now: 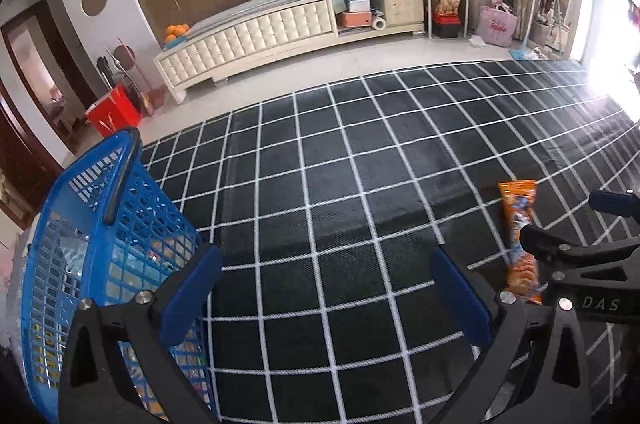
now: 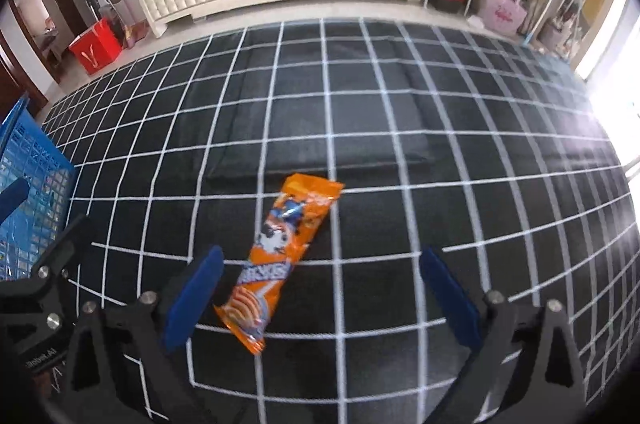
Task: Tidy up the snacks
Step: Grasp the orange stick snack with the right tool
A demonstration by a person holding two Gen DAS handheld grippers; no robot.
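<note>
Lying between wide-open, empty right hand-held gripper (image 2: pixel 320 288) fingers: orange snack packet (image 2: pixel 276 260).

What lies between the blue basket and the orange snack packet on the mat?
Only bare black grid mat. In the left wrist view nothing rests between the blue basket and the orange snack packet; the open left gripper merely hovers over that stretch.
</note>
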